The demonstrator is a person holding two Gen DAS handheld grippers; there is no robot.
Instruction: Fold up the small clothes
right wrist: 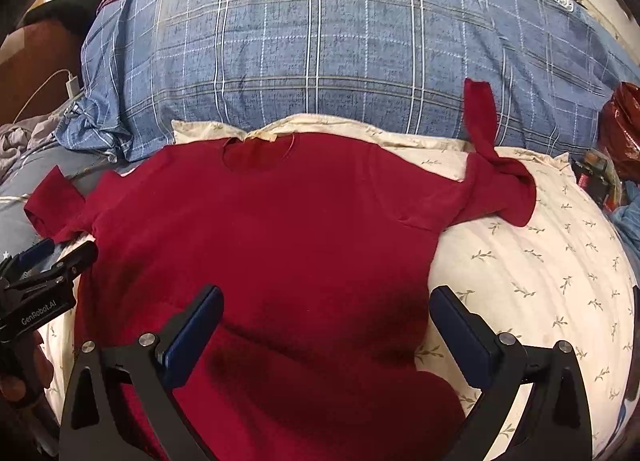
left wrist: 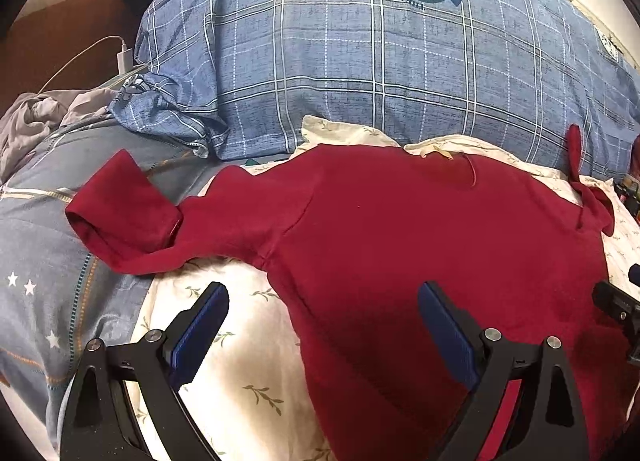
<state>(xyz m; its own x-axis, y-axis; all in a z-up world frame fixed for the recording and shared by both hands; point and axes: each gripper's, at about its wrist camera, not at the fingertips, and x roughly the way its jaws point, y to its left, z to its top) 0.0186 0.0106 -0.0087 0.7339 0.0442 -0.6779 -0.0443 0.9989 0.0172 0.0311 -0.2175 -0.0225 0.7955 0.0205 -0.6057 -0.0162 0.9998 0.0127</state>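
A small dark red long-sleeved top (left wrist: 420, 221) lies spread flat on a cream leaf-print cloth (left wrist: 240, 361), neck toward the far side. It also shows in the right wrist view (right wrist: 280, 229). Its left sleeve (left wrist: 124, 213) is bent back on itself; its right sleeve (right wrist: 492, 165) is twisted, the cuff standing against the pillow. My left gripper (left wrist: 324, 309) is open above the top's lower left edge, holding nothing. My right gripper (right wrist: 326, 313) is open above the top's lower right part, holding nothing. The left gripper also shows in the right wrist view (right wrist: 60, 257).
A big blue plaid pillow (left wrist: 360, 61) lies just behind the top. A grey-blue star-print bedsheet (left wrist: 40, 261) and crumpled grey cloth (left wrist: 36, 117) are at left, with a white charger and cable (left wrist: 122, 57). A red bag and clutter (right wrist: 620, 133) sit at right.
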